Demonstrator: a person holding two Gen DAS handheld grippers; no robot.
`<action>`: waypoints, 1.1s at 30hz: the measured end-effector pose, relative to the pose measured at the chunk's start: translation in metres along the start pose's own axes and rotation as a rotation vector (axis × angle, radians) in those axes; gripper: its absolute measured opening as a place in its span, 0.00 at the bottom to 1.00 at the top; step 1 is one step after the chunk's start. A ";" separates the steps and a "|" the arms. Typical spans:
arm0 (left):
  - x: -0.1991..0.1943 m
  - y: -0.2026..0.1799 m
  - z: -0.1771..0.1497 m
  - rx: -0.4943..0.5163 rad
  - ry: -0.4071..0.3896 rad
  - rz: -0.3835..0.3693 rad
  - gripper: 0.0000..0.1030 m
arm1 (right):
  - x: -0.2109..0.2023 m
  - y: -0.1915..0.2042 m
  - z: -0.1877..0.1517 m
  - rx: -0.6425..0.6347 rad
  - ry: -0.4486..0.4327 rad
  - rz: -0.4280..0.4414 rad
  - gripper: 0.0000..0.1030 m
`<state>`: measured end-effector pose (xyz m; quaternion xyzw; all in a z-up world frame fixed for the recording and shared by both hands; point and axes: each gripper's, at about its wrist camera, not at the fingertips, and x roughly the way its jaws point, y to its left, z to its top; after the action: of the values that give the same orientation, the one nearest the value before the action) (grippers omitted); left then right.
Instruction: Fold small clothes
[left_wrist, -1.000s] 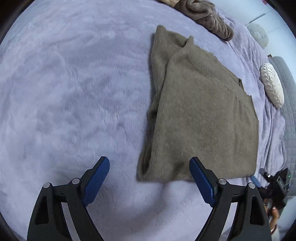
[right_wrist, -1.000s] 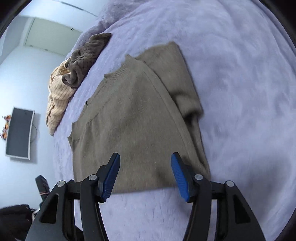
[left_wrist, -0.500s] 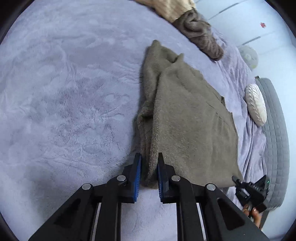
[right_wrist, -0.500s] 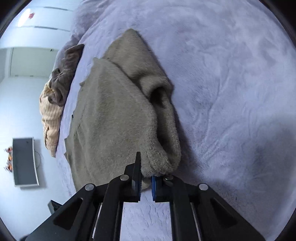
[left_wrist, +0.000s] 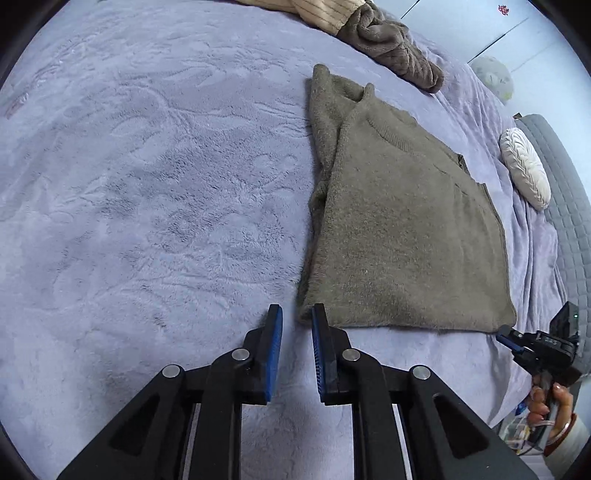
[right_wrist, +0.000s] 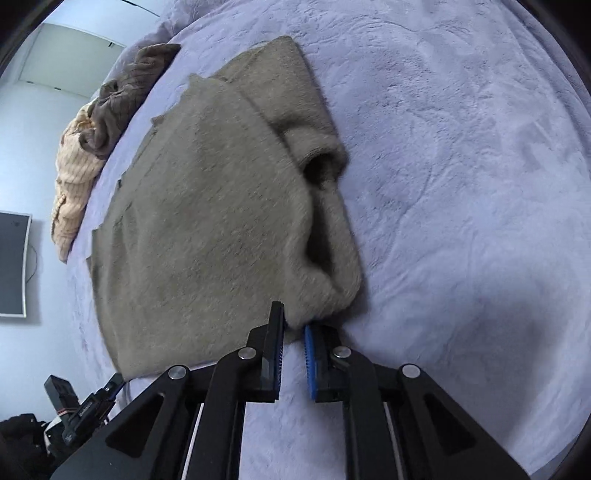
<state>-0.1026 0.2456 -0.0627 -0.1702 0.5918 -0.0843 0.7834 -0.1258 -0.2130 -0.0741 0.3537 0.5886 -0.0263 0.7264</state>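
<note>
The bed's lilac plush blanket (left_wrist: 147, 192) carries everything. On it lies the taupe knitted sweater (left_wrist: 406, 229), flat, both sleeves already folded in along its sides, so it forms a rough rectangle; judging by that, the side folds are done and the lengthwise fold is left. At the far edge sits a pile of unfolded clothes, a brown ribbed knit (left_wrist: 391, 48) on a cream striped one (left_wrist: 325, 14), probably still waiting. The left claw (left_wrist: 297, 325) is slightly parted at the hem's near corner, gripping nothing. The right claw (right_wrist: 293, 328) is narrowly parted, hem cloth between its pads.
</note>
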 end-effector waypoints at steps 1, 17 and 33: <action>-0.003 0.000 0.000 0.008 -0.005 0.011 0.17 | -0.002 0.008 -0.007 -0.017 0.024 0.025 0.21; -0.035 0.042 -0.013 -0.070 -0.071 0.133 0.89 | 0.159 0.178 -0.086 0.039 0.296 0.433 0.35; -0.025 0.047 -0.003 -0.079 -0.048 0.098 0.89 | 0.130 0.233 -0.144 -0.484 0.434 0.118 0.08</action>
<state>-0.1155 0.2972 -0.0578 -0.1739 0.5834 -0.0181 0.7931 -0.1001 0.0890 -0.0833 0.2018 0.6975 0.2324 0.6471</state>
